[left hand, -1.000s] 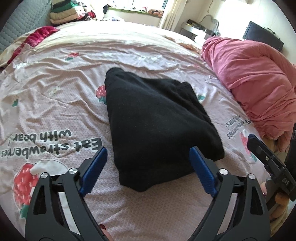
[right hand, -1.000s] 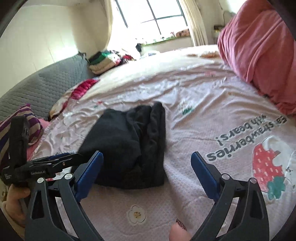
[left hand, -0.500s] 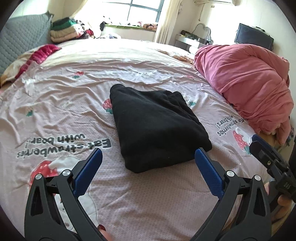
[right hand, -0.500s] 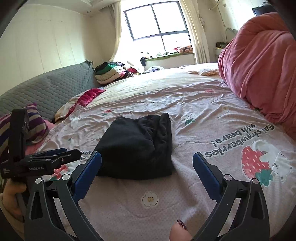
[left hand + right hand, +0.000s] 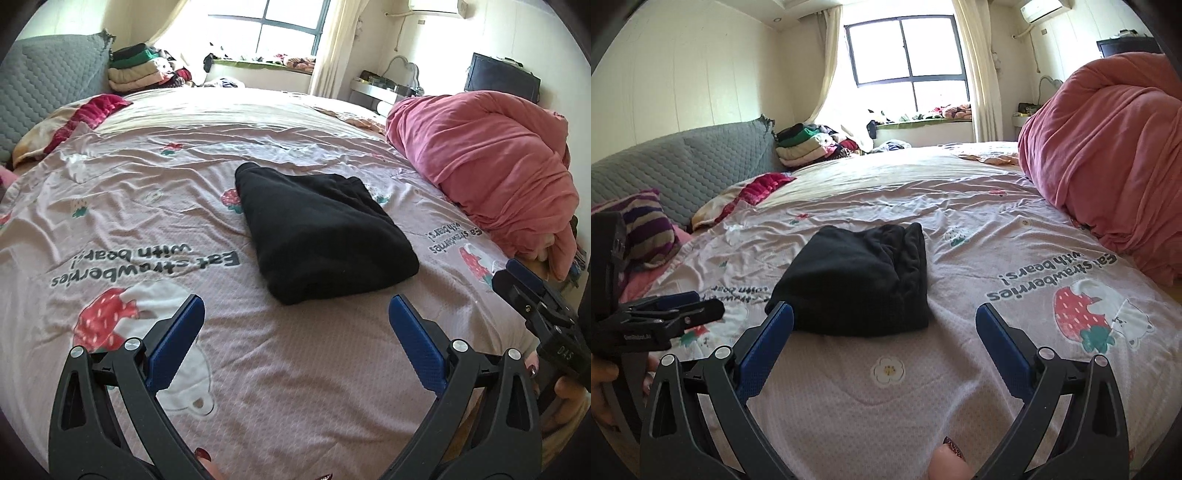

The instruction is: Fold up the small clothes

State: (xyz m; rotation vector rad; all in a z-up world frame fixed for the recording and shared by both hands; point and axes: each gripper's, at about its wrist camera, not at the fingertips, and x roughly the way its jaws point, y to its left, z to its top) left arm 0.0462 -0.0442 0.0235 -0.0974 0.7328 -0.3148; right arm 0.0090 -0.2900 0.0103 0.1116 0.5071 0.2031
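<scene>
Because it lies as a thick, many-layered bundle, the folded black fleece garment (image 5: 321,232) looks soft and light, and I judge it would sag and spill open if lifted by a single top layer. It rests near the middle of the pink strawberry-print bedsheet (image 5: 258,369), just beyond both grippers and touching neither, well apart from the bunched pink duvet (image 5: 487,166) along the bed's side. The left gripper (image 5: 293,323) has its blue pads spread wide with nothing between them, hovering over bare sheet short of the garment's near edge. The right gripper (image 5: 884,330) is likewise spread and empty, its left pad close to the bundle's near corner but not on it. In the right wrist view the loose edges (image 5: 912,254) stack along the bundle's right side, while the left side is a smooth rounded fold. Probably the safest hold pinches through all layers at a near corner, since fleece grips well but compresses.
</scene>
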